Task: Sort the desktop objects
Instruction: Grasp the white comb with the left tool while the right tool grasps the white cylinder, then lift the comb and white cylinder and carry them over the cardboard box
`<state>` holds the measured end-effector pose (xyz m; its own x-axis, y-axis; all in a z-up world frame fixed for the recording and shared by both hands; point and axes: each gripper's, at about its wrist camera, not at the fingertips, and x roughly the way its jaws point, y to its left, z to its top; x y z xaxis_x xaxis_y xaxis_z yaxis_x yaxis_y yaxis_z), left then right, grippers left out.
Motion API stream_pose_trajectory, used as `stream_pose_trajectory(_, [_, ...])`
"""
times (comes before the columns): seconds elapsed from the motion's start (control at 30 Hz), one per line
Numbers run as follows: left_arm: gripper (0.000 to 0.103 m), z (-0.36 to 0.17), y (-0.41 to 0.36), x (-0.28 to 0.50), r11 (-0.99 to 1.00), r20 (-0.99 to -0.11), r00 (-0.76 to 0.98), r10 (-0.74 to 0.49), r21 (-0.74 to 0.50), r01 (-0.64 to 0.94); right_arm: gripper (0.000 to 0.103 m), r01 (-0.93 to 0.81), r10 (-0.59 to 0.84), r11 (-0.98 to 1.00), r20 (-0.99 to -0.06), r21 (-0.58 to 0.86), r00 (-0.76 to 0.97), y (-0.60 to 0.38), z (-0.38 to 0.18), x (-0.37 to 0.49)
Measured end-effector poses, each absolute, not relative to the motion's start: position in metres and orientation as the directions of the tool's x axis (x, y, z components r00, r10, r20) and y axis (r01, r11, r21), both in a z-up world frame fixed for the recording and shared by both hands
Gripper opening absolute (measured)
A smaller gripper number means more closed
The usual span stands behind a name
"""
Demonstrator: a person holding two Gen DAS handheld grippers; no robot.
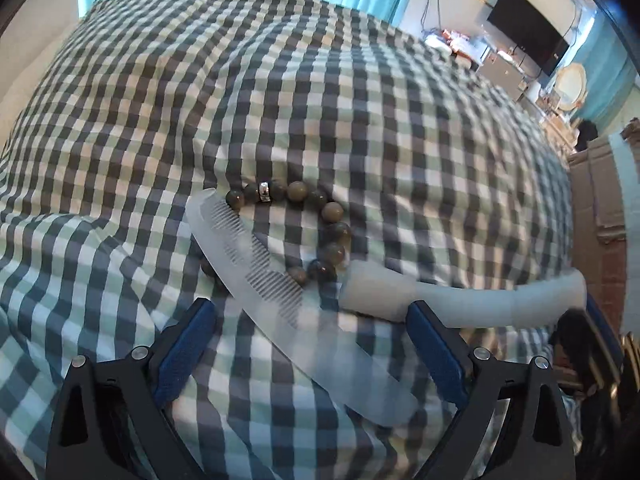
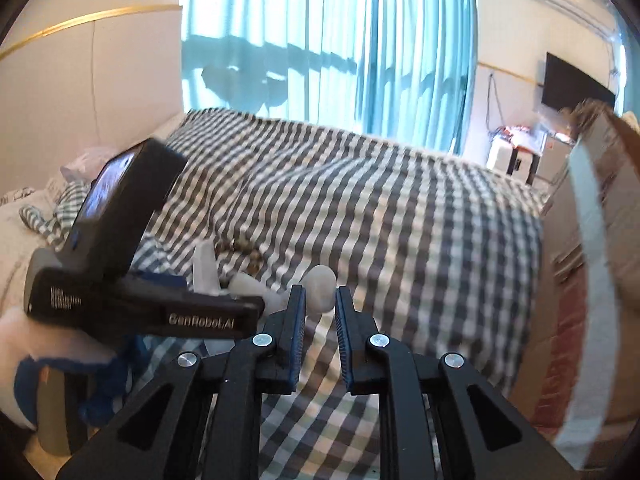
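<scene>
On the checked bedspread [image 1: 280, 100] lie a translucent white comb [image 1: 280, 292], a bracelet of brown beads [image 1: 320, 216] and a white tube-shaped object [image 1: 460, 300]. My left gripper [image 1: 312, 320] is open, its blue pads [image 1: 184, 344] on either side of the comb, just above it. In the right wrist view my right gripper [image 2: 320, 304] is nearly closed on the rounded end of the white tube [image 2: 320, 284], whose tip sits between the pads. The comb [image 2: 206, 268] and beads [image 2: 240, 246] show beyond it.
A cardboard box [image 2: 600, 240] with white tape stands at the right of the bed. The left gripper's body and a gloved hand [image 2: 60, 348] fill the left of the right wrist view. Curtains, a TV and a cluttered desk lie beyond the bed.
</scene>
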<state>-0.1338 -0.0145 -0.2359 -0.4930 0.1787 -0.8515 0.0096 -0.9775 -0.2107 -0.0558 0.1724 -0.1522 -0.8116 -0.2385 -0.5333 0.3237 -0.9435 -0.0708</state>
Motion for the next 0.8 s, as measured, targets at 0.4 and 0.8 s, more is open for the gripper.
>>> stream_pose_trajectory(0.4, [0.055, -0.232, -0.017, -0.124, -0.986, -0.858, -0.486, 0.164, -0.160, -0.050, 0.043, 0.446, -0.241, -0.879, -0.650, -0.168, -0.721, 0.168, -0.172, -0.057])
stream_pose_trajectory(0.8, [0.012, -0.224, -0.058, -0.112, -0.964, -0.845, -0.467, 0.261, -0.250, -0.087, 0.039, 0.395, -0.195, -0.907, -0.688, -0.144, -0.699, 0.148, -0.218, -0.094])
